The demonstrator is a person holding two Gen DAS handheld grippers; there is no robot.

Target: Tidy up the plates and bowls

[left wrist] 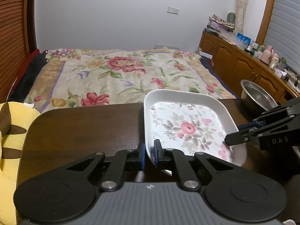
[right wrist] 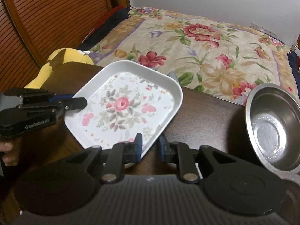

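Observation:
A white square plate with a pink rose pattern (left wrist: 187, 127) lies on the dark wooden table (left wrist: 84, 131); it also shows in the right wrist view (right wrist: 127, 108). My left gripper (left wrist: 149, 153) straddles the plate's near left rim, jaws narrowly apart, one pad inside, one outside. My right gripper (right wrist: 150, 148) straddles the plate's right rim with a wider gap; it shows in the left wrist view (left wrist: 234, 135). The left gripper shows in the right wrist view (right wrist: 78, 101). A steel bowl (right wrist: 273, 129) stands to the right, also in the left wrist view (left wrist: 256, 97).
A bed with a floral blanket (left wrist: 121, 75) lies beyond the table's far edge. A yellow plush toy (left wrist: 11, 140) sits at the table's left end. A wooden cabinet (left wrist: 243, 61) with small items runs along the right wall.

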